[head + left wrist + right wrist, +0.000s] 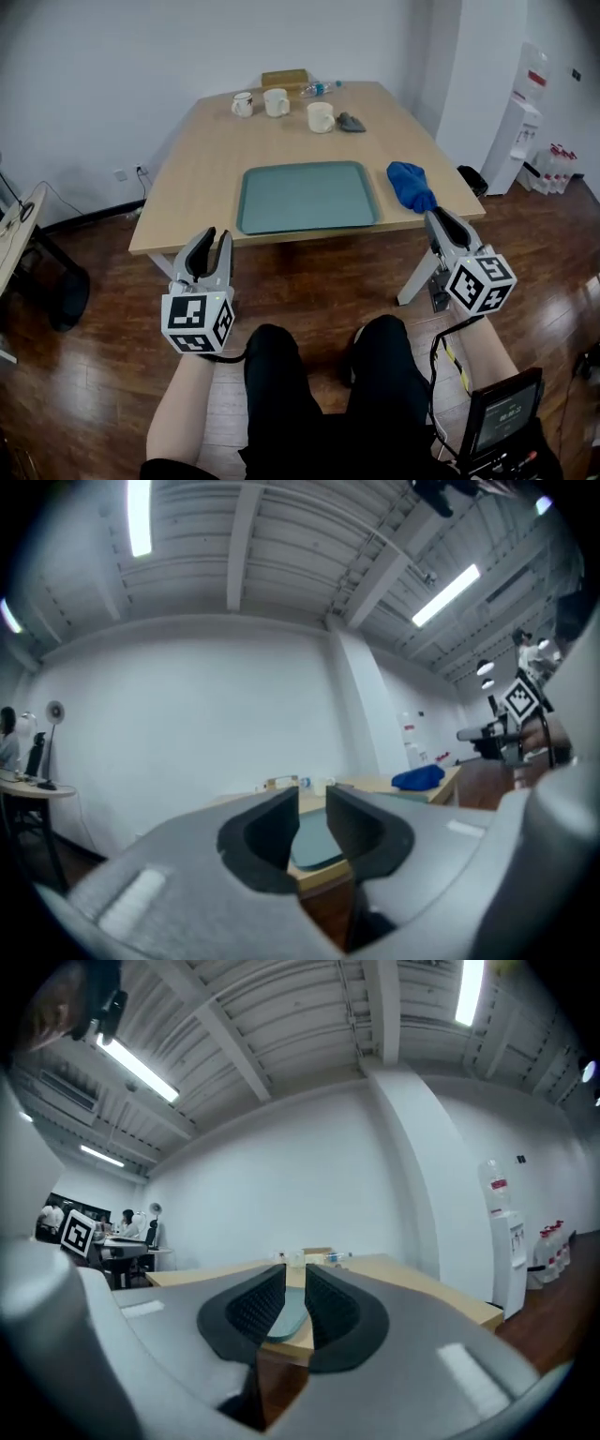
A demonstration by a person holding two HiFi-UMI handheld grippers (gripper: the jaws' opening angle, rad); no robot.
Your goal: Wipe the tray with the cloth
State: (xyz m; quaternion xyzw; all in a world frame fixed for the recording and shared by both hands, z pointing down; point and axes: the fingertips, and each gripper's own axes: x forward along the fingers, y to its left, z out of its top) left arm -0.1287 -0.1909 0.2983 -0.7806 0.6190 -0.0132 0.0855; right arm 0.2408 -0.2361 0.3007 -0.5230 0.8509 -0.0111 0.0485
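Observation:
A teal tray (pixel 307 197) lies flat near the front edge of the wooden table (pixel 202 164). A crumpled blue cloth (pixel 411 185) rests on the table just right of the tray. My left gripper (pixel 209 242) hangs in front of the table's left corner, below its edge, open with nothing between its fingers. My right gripper (pixel 441 220) hovers just off the right front corner, close below the cloth, shut and empty. The left gripper view looks between the jaws at the tray (pixel 312 841), with the cloth (pixel 418 778) to the right. The right gripper view shows the tray (pixel 292 1312) through a thin slit.
Three white mugs (pixel 277 102) stand at the table's far end, beside a small grey object (pixel 352 122), a plastic bottle (pixel 319 89) and a wooden box (pixel 285 79). A water dispenser (pixel 520 122) stands at the right wall. The person's knees (pixel 328 356) are below the table's front edge.

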